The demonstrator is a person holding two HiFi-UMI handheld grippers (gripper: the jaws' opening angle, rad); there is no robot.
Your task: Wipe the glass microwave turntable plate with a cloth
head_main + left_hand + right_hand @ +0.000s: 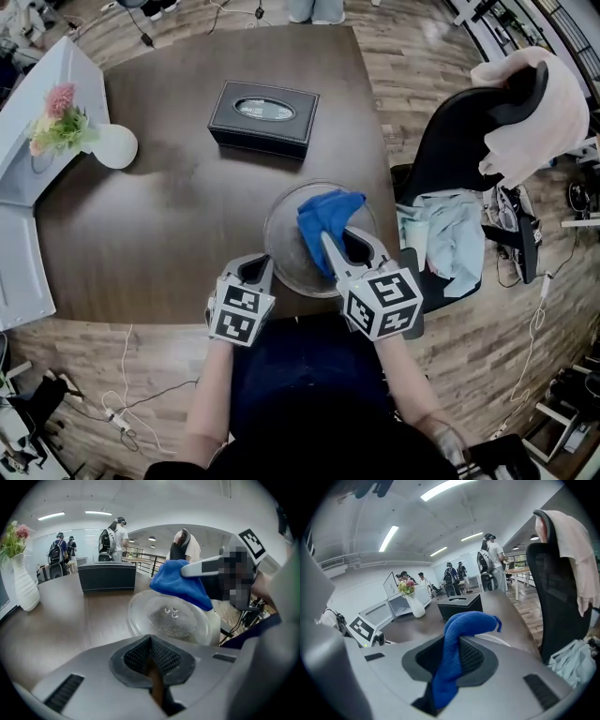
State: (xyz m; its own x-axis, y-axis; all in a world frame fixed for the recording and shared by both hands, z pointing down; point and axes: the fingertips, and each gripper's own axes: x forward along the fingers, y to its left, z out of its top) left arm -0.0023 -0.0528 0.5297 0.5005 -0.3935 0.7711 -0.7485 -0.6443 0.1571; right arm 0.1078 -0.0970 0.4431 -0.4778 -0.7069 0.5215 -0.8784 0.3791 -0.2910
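The round glass turntable plate [281,246] lies on the dark wooden table [169,206] near its front edge. A blue cloth [328,216] is bunched over the plate's far right part, and my right gripper [327,246] is shut on it, holding it above the glass. In the right gripper view the cloth [465,623] runs up between the closed jaws of that gripper [451,645]. My left gripper [255,270] sits at the plate's near left rim, shut with nothing in it. From the left gripper [151,643] the plate [171,618] is just ahead under the cloth [180,581].
A black tissue box [263,116] stands behind the plate. A white vase with flowers [111,145] is at the table's left by a white counter [28,187]. A black office chair [478,141] draped with clothes stands close on the right. People stand far behind.
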